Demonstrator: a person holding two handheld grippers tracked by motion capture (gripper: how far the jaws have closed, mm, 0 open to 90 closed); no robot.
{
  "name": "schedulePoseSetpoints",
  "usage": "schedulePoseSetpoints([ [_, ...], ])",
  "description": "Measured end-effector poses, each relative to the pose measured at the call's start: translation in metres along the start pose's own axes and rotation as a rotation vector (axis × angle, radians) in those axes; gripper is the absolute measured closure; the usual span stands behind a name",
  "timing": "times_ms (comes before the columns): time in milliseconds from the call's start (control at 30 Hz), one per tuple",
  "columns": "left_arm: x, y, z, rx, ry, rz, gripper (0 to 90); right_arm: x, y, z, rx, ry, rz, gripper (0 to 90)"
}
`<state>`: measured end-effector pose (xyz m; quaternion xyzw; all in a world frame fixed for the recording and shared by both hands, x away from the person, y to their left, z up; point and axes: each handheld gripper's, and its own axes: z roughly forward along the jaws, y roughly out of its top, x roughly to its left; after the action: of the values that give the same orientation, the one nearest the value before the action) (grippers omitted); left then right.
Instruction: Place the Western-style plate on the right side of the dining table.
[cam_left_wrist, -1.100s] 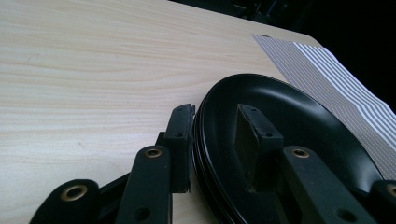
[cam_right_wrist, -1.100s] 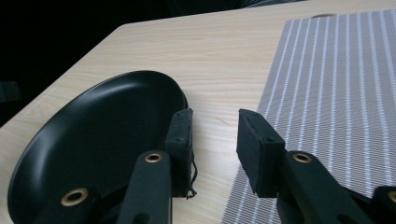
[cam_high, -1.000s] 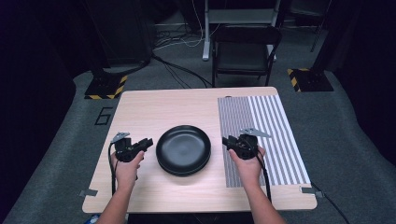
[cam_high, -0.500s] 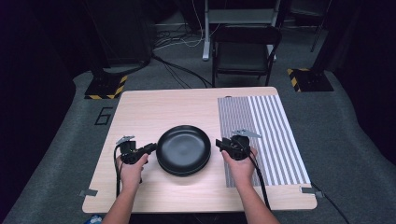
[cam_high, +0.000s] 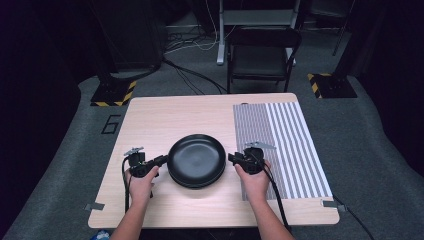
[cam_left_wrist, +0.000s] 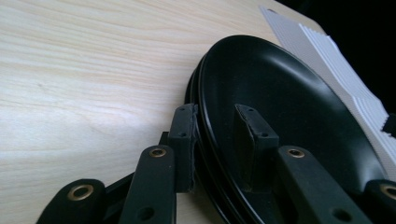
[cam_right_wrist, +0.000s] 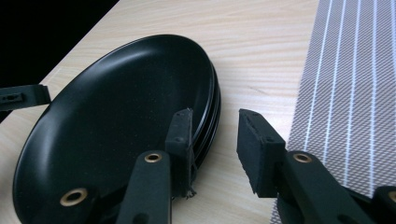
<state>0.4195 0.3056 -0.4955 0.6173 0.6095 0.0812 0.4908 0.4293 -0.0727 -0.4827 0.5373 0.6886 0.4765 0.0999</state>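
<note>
A stack of black plates (cam_high: 196, 159) sits in the middle of the wooden table (cam_high: 160, 117). My left gripper (cam_high: 159, 161) is at the stack's left edge. In the left gripper view the plates (cam_left_wrist: 289, 93) fill the right side, and the left gripper (cam_left_wrist: 215, 116) is open with its jaws on either side of the top rim. My right gripper (cam_high: 232, 159) is at the stack's right edge. It (cam_right_wrist: 215, 121) is open, with one jaw over the rim of the plates (cam_right_wrist: 116, 107) and the other over bare table.
A grey-and-white striped mat (cam_high: 285, 145) covers the table's right part, just beside the right gripper. A dark chair (cam_high: 262, 55) stands beyond the far edge. Bare wood lies left of and behind the plates.
Both grippers have moved inward from beside the plates to the stack's left and right rims. The plates have not moved.
</note>
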Motion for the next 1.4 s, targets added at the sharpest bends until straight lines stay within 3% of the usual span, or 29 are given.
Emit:
schedulePoseSetpoints([
  [300,0.001,-0.006,0.004,0.007,-0.019,-0.008,74.5,0.003,-0.003,0.003,-0.005,-0.011,0.008,68.5],
  [433,0.001,-0.009,0.004,-0.007,-0.023,-0.031,76.4,0.003,-0.005,0.007,-0.005,-0.016,0.027,68.5],
  [567,0.0,-0.011,0.003,-0.015,-0.023,-0.026,77.0,0.005,-0.006,0.011,-0.008,-0.006,0.057,68.9],
  [733,0.004,-0.01,0.003,-0.016,-0.058,-0.048,75.0,0.005,-0.007,0.015,-0.004,-0.008,0.068,70.0],
  [1033,0.008,-0.01,0.004,-0.014,-0.056,-0.058,80.3,0.008,-0.01,0.023,0.025,0.049,0.139,73.3],
  [1233,0.005,-0.011,0.004,-0.024,-0.041,-0.044,78.8,0.008,-0.01,0.022,0.03,0.045,0.149,74.1],
  [1400,0.004,-0.012,0.004,-0.033,-0.029,-0.065,81.0,0.006,-0.013,0.022,0.018,0.054,0.179,76.6],
])
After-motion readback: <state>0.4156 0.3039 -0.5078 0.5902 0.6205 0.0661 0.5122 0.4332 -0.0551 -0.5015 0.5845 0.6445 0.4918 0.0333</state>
